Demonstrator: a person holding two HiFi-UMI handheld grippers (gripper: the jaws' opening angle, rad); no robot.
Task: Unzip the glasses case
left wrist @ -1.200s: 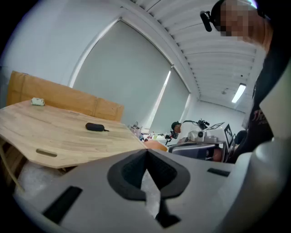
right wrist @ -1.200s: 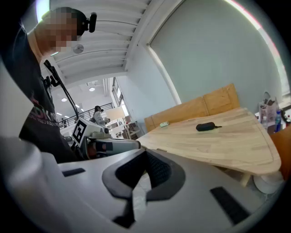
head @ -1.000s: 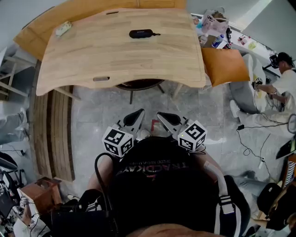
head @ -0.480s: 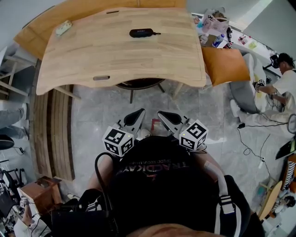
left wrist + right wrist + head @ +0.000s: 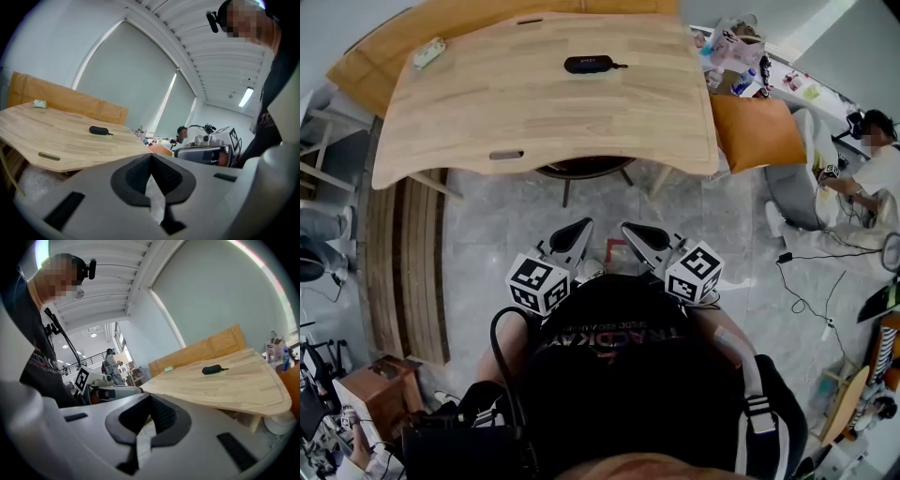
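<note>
A black zipped glasses case (image 5: 589, 64) lies on the far middle of the wooden table (image 5: 487, 112), its pull tab pointing right. The same case (image 5: 98, 131) shows small in the left gripper view, and as a dark oval (image 5: 213, 369) in the right gripper view. My left gripper (image 5: 579, 231) and right gripper (image 5: 630, 232) are held close to my chest over the floor, well short of the table. Both are shut with nothing between the jaws (image 5: 151, 161) (image 5: 149, 401).
A small pale object (image 5: 427, 56) lies at the table's far left corner. An orange cushion (image 5: 756, 131) and a cluttered stand (image 5: 733, 52) are to the table's right. A person (image 5: 872, 164) sits on the floor at far right, with cables (image 5: 806, 281) nearby. Wooden slats (image 5: 403, 272) lie left.
Both grippers stay where they were. The view has shifted slightly; the people at the edges of the picture have moved a little.
</note>
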